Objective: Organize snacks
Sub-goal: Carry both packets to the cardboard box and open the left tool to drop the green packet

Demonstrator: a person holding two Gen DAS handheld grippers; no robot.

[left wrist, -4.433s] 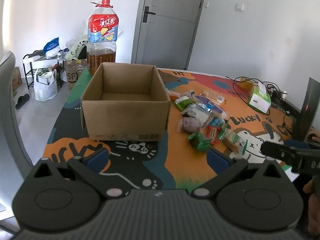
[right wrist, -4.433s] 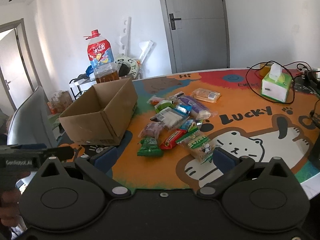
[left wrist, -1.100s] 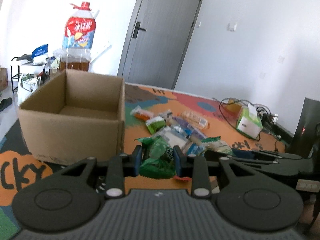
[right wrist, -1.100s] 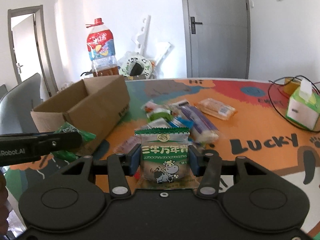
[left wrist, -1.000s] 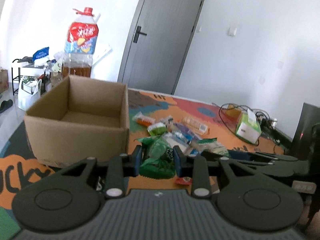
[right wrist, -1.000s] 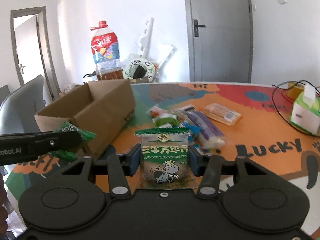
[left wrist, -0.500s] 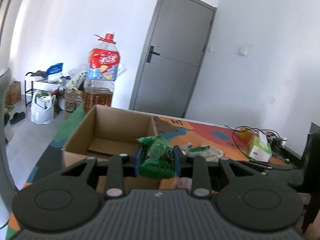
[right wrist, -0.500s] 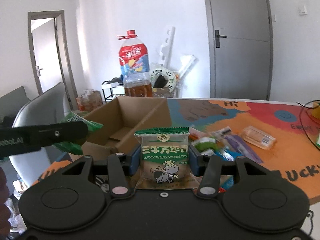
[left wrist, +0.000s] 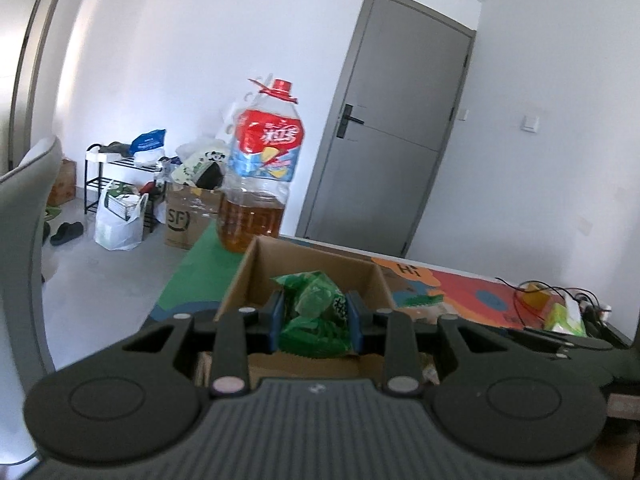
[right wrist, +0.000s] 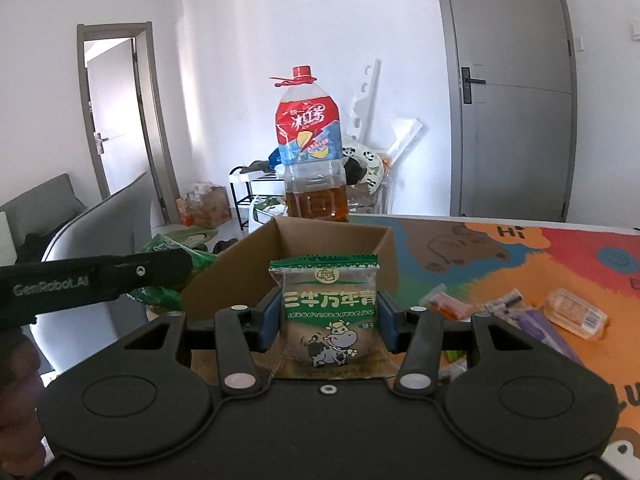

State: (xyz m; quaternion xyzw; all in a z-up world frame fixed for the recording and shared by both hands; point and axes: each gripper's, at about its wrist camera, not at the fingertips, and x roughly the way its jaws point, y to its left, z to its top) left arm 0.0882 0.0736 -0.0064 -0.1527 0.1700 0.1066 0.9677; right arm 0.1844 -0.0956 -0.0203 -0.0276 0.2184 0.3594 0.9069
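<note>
— Where am I working?
— My home, a lived-in room: grey door (left wrist: 388, 136), shoe rack (left wrist: 116, 184) with slippers (left wrist: 66, 232) on the floor, shopping bags (left wrist: 120, 220), and a cartoon-print table (right wrist: 520, 256) holding a big tea bottle (right wrist: 310, 152).

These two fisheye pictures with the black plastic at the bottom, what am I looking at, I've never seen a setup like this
A person holds a two-finger gripper in each hand; a camera on each looks forward along its fingers, so the black plastic is the tool itself. In the left view, the left gripper is shut on a crumpled green snack bag. In the right view, the right gripper is shut on a green cow-print biscuit packet. Both point toward an open cardboard box on a colourful cartoon table mat. More loose snacks lie on it, and a large iced tea bottle stands behind the box.
</note>
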